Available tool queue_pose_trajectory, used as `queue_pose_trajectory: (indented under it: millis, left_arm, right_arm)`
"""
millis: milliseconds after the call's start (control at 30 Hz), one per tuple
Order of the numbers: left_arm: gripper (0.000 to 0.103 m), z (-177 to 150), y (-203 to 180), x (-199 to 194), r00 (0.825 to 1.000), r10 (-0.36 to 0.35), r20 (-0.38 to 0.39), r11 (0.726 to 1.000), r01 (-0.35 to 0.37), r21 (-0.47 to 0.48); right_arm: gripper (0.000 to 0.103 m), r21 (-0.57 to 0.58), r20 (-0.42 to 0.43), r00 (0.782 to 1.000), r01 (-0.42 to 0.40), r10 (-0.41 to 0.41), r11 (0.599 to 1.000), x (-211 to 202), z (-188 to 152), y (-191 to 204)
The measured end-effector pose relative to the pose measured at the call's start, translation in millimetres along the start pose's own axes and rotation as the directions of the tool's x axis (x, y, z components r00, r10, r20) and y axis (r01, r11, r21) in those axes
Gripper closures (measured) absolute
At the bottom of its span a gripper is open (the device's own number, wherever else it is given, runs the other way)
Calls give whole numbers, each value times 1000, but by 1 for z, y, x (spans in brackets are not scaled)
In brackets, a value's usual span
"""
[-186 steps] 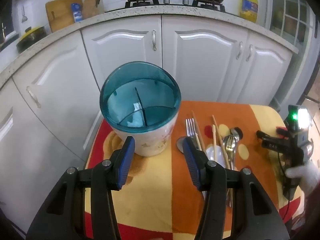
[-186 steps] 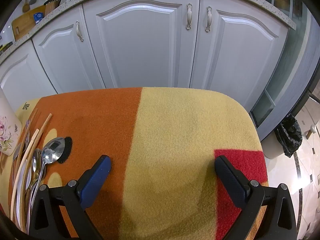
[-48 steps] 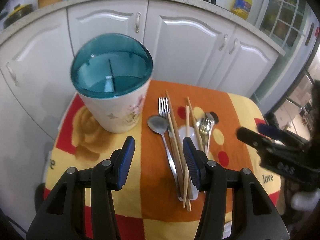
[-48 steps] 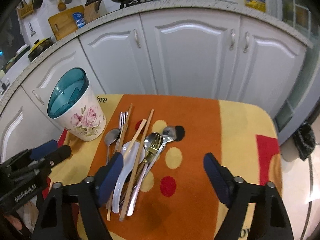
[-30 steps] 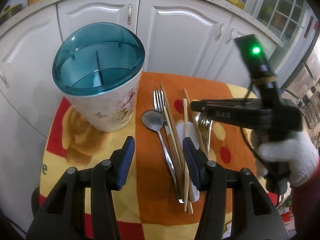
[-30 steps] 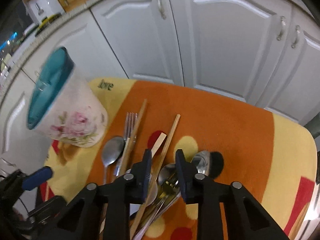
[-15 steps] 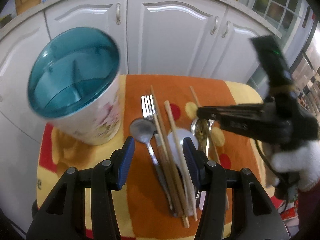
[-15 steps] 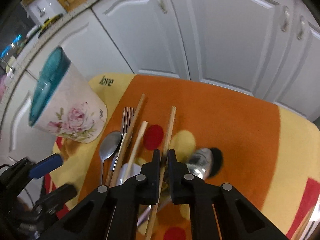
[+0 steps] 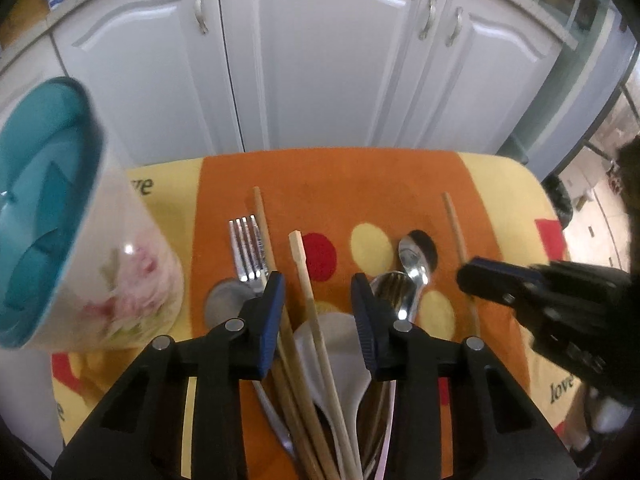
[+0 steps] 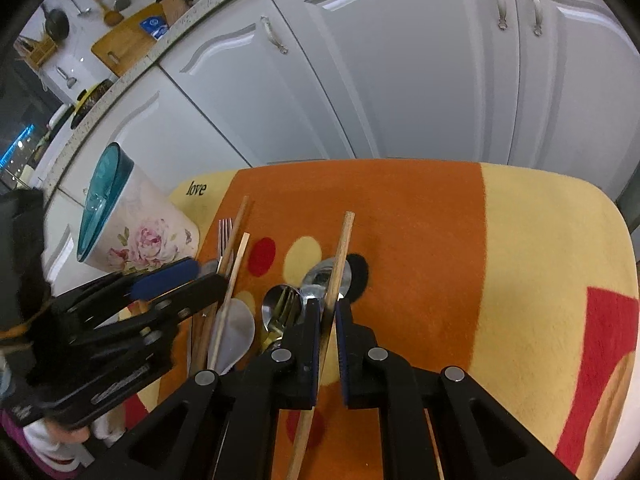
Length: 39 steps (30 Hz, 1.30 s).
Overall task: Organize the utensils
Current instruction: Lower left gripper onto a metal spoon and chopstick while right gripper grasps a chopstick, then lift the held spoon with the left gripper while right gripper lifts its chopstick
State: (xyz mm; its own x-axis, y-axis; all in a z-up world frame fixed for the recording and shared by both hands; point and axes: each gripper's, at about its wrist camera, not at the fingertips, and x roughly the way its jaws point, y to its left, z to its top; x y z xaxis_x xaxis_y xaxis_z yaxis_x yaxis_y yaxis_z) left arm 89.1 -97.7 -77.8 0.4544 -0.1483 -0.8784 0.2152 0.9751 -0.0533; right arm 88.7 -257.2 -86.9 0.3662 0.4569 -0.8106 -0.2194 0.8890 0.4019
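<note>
White kitchen cabinet doors (image 9: 320, 80) rise behind a small table covered by an orange, yellow and red cloth (image 10: 420, 216), where your utensils lie in a loose pile.

Your right gripper (image 10: 328, 308) is clamped on 1 wooden chopstick (image 10: 340, 252), the shaft running up between the blue pads and poking out past the tips, so you have singled it out from the heap, probably to carry it to the holder. It looks slim, pale brown and straight, with its far end lying above a round steel spoon (image 10: 326, 276).

Your left gripper (image 9: 318, 292) hovers over the pile with its jaws part way apart and just now narrowing; a second pale wooden chopstick (image 9: 304, 280) and a white ceramic soup spoon (image 9: 340, 344) sit between the fingers, but the pads press on nothing as far as the blurred view shows. That stance suits picking up the matching stick.

Beside them lie a steel fork (image 9: 248, 248), a darker wooden chopstick (image 9: 264, 232) and a second spoon bowl (image 9: 224, 304), all pointing toward the cabinets.

At the table's left corner stands the white floral utensil holder with a teal divided insert (image 10: 136, 236), upright and apparently empty, well apart from the right gripper's chopstick.
</note>
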Motion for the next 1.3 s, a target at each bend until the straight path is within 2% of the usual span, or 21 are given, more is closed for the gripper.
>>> queue_pose_trajectory:
  millis: [167, 300, 367, 400, 533, 700, 833, 967, 1133, 1200, 1267, 1300]
  left_arm:
    - [76, 4, -1, 23, 997, 23, -76, 1000, -23, 5]
    - [78, 5, 1, 31, 995, 13, -99, 1000, -14, -13]
    - [95, 6, 3, 29, 995, -5, -100, 1000, 3, -22]
    - [97, 6, 4, 27, 995, -32, -97, 999, 29, -33]
    - [98, 0, 11, 0, 989, -144, -34, 988, 142, -64]
    - [99, -7, 19, -34, 977, -212, 28, 975, 214, -54]
    - [99, -13, 20, -50, 976, -210, 56, 976, 212, -41]
    - [99, -17, 26, -58, 976, -207, 73, 976, 211, -57]
    - [99, -17, 25, -62, 975, -202, 89, 976, 208, -65]
    - [99, -18, 26, -64, 975, -201, 91, 976, 207, -67]
    - [99, -18, 25, -64, 976, -199, 93, 976, 206, -66]
    - [99, -18, 25, -65, 975, -200, 94, 976, 206, -66]
  right_arm:
    - [96, 16, 13, 1000, -15, 15, 1000, -1, -5, -4]
    - [96, 32, 18, 1000, -26, 26, 999, -4, -8, -9]
    - [96, 34, 20, 999, -28, 28, 999, -4, -8, -9]
    - [96, 35, 22, 999, -30, 30, 999, -5, -9, -9]
    - [96, 39, 47, 998, -36, 35, 999, -12, -9, -6]
    - [96, 27, 83, 995, -53, 51, 998, -27, -11, 5]
    - [96, 1, 82, 996, -35, 35, 999, -30, -11, 13]
    - [96, 13, 49, 997, 59, -59, 998, -15, -10, 5]
    - [86, 45, -14, 996, 92, -91, 995, 12, -6, -7]
    - [74, 42, -28, 995, 97, -96, 994, 22, -2, -6]
    - [75, 12, -13, 992, 126, -126, 992, 27, 2, -1]
    - [79, -13, -20, 989, 147, -148, 989, 30, 4, 2]
